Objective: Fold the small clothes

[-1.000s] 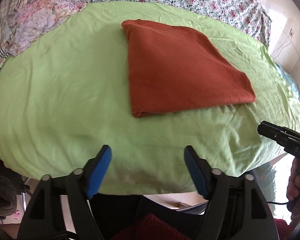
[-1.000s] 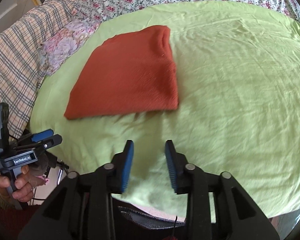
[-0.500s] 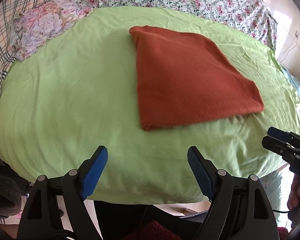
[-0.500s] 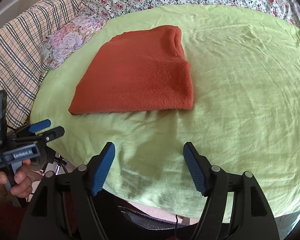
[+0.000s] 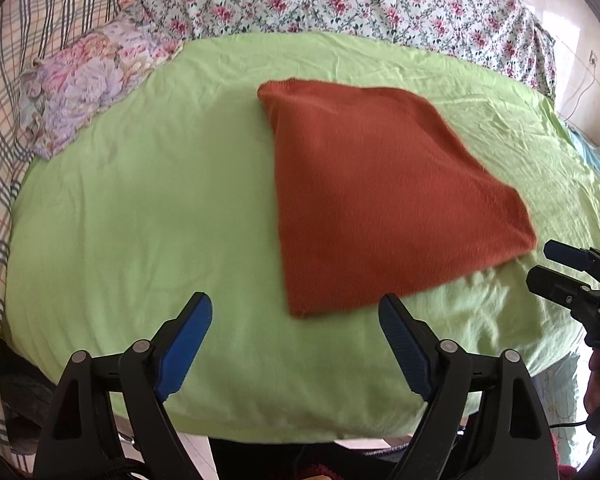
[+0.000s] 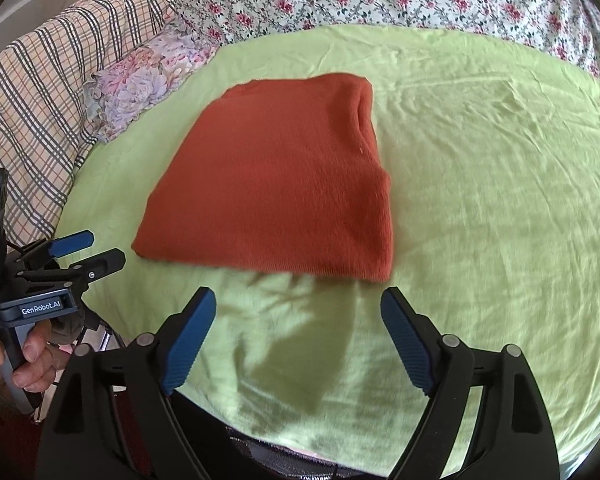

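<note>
A rust-orange knit garment (image 5: 380,196) lies folded flat on a light green sheet (image 5: 140,208); it also shows in the right wrist view (image 6: 284,184). My left gripper (image 5: 296,336) is open and empty, just short of the garment's near corner. My right gripper (image 6: 298,332) is open and empty, just short of the garment's near edge. The right gripper also shows at the right edge of the left wrist view (image 5: 556,264), and the left gripper at the left edge of the right wrist view (image 6: 88,252).
A flowered cushion (image 5: 84,92) lies at the sheet's far left, next to a plaid cover (image 6: 32,108). A floral bedspread (image 5: 340,4) runs along the back. The sheet's near edge (image 5: 300,432) drops off just under the grippers.
Both grippers have moved forward toward the garment. The right gripper's jaws have opened wide from nearly closed. The garment has not moved.
</note>
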A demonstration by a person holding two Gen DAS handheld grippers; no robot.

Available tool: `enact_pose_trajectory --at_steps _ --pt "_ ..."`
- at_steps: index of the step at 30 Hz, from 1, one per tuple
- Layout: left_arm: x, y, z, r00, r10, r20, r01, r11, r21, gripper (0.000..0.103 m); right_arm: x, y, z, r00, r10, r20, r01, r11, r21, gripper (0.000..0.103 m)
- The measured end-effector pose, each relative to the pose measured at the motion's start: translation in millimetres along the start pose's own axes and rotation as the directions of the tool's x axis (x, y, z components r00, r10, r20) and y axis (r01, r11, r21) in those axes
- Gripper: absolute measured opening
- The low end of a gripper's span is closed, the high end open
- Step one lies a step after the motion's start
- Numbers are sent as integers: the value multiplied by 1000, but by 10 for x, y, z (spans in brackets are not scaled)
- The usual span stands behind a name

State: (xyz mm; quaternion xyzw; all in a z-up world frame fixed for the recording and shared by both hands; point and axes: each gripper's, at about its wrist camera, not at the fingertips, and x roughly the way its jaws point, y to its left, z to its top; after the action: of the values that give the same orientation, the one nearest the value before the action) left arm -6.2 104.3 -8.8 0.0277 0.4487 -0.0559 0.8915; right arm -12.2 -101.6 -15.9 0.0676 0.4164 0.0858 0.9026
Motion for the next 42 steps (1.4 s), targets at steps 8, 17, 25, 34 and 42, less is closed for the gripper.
enact_pose_trajectory --at_steps 8,17,25,34,42 --pt "37 -124 175 999 33 26 -34 999 20 91 107 104 240 1000 18 14 -17 999 -27 91" --pt "117 -203 244 996 92 24 -93 994 49 93 200 121 280 1000 25 1 -25 999 -35 93" --pt "197 -201 343 993 118 9 -118 991 59 95 265 94 346 1000 22 -13 -22 999 -44 95" --pt "252 -166 492 993 117 4 -117 992 51 97 313 67 531 1000 16 -9 -16 999 -38 96" --pt "307 -117 537 993 116 -7 -116 993 17 97 414 36 633 1000 11 -19 -11 1000 -24 97"
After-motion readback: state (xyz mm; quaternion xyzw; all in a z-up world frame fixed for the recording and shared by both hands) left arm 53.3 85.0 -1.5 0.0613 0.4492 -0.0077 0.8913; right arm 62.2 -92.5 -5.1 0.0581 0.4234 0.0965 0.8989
